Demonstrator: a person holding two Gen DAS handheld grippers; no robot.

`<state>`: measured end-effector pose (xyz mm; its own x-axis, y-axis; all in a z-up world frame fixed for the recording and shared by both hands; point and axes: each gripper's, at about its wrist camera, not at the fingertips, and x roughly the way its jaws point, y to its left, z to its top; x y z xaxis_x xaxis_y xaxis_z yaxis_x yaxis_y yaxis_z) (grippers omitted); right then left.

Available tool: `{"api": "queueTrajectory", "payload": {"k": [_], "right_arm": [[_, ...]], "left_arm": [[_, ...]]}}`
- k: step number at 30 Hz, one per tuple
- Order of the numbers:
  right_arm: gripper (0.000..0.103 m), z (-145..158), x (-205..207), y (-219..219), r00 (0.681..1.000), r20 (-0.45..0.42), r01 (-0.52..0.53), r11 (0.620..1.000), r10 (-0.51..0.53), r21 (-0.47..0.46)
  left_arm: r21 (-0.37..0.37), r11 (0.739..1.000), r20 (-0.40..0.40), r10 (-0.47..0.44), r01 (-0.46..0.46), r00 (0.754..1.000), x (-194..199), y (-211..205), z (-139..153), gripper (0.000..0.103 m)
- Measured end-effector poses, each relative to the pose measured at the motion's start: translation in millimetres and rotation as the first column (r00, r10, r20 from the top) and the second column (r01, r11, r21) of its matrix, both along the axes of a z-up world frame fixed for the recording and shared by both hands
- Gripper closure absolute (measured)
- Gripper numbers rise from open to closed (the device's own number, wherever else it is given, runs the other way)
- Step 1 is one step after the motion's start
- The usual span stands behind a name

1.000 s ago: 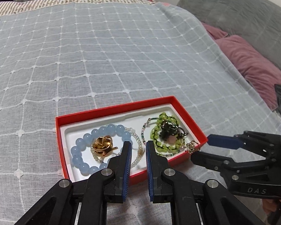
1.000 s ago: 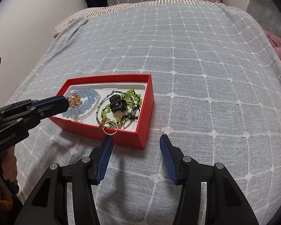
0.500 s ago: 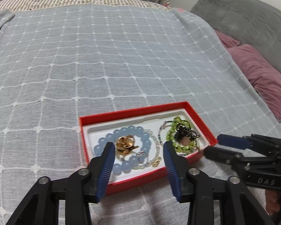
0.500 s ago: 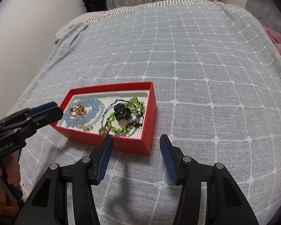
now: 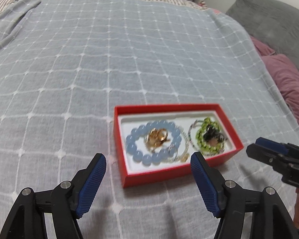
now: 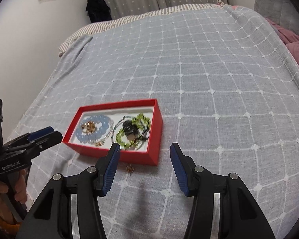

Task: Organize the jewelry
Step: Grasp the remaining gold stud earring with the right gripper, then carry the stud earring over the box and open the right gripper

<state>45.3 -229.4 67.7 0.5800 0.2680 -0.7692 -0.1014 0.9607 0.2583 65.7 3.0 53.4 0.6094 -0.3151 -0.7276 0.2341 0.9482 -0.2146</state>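
A red box (image 5: pixel 175 171) (image 6: pixel 117 154) with a white lining lies on the grey checked bedspread. It holds a blue bead bracelet (image 5: pixel 137 152) (image 6: pixel 104 127), a gold piece (image 5: pixel 157 136) inside that ring, a green bead bracelet (image 5: pixel 209 146) (image 6: pixel 137 120) and a black piece (image 5: pixel 211 132) (image 6: pixel 130 128). A small gold piece (image 6: pixel 130 167) lies on the bedspread just outside the box's near wall. My left gripper (image 5: pixel 148 171) is open and empty, pulled back from the box. My right gripper (image 6: pixel 144 159) is open and empty, above the small gold piece.
A grey pillow (image 5: pixel 275 22) and a purple pillow (image 5: pixel 289 81) lie at the right of the bed. A striped sheet (image 6: pixel 129 18) shows at the far end, with a curtain and a dark garment (image 6: pixel 97 8) behind. A white wall is on the left.
My left gripper opened wide and drew back from the box. My right gripper also drew back and up. A small gold piece that hung at the box's near edge now lies outside it.
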Motion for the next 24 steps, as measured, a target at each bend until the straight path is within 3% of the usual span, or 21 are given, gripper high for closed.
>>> {"api": "queueTrajectory", "payload": {"k": [8,10,17,19,21,22,24], "right_arm": [[0.053,-31,-5,31,0.994,-0.072,-0.082,0.996,0.080,-0.033],[0.065,-42,-4,41,0.990,-0.094,-0.111,0.993,0.106,-0.051],[0.077,-62,9,61,0.987,-0.101,-0.134,0.986,0.124,-0.101],[0.090,-67,11,63,0.987,-0.104,-0.131,0.983,0.118,-0.126],[0.090,-66,12,63,0.988,-0.100,-0.134,0.982,0.121,-0.133],[0.101,-65,11,62,0.988,-0.098,-0.134,0.982,0.122,-0.132],[0.102,-62,10,62,0.988,-0.093,-0.137,0.982,0.126,-0.130]], "left_arm": [[0.068,0.998,-0.024,0.002,-0.001,1.000,-11,0,-10,0.028],[0.063,0.998,-0.038,0.005,-0.003,0.999,-12,2,-12,0.028],[0.080,0.997,-0.059,0.006,-0.001,0.998,-11,0,-17,0.028],[0.080,0.997,-0.065,0.004,0.001,0.998,-11,-1,-19,0.028],[0.081,0.997,-0.070,0.002,0.004,0.998,-10,-1,-19,0.028],[0.082,0.997,-0.070,0.002,0.004,0.998,-10,-1,-20,0.028],[0.082,0.997,-0.072,0.001,0.005,0.997,-10,-2,-20,0.028]]}}
